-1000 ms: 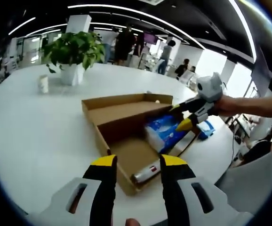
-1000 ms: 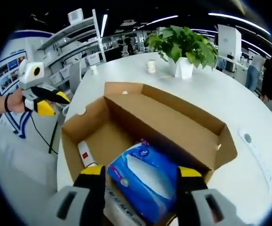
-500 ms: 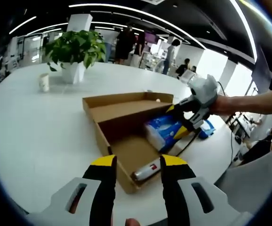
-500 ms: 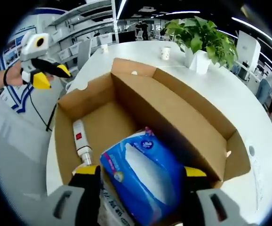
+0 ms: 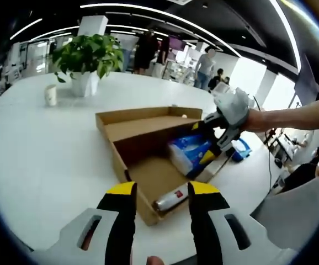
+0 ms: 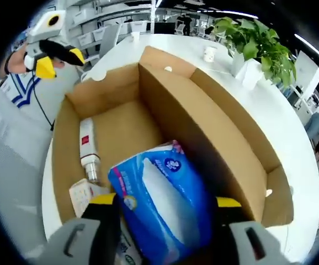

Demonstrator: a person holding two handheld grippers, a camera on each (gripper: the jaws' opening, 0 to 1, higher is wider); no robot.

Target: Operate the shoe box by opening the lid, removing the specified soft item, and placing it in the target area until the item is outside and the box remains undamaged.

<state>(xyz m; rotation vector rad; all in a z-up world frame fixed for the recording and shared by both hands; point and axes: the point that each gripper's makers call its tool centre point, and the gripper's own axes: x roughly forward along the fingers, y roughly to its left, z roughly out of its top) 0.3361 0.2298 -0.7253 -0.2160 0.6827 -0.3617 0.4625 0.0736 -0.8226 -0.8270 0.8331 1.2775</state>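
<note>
Fingers (image 6: 107,207) of right gripper (image 6: 162,207) straddle tissue pack (image 6: 159,212); left gripper (image 5: 162,190) apart.

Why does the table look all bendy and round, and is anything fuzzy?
Left gripper view: the fisheye lens curves the white table, and ceiling lights streak across the top. Right gripper view: the box bulges, and the blue tissue pack close up looks slightly soft.

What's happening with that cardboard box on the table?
A person holds a claw in each hand over an open shoe box on a white table. The right claw reaches into the box, open jaws on either side of a blue tissue pack, not yet closed on it. A small bottle lies beside the pack. The left claw waits open outside the box.
</note>
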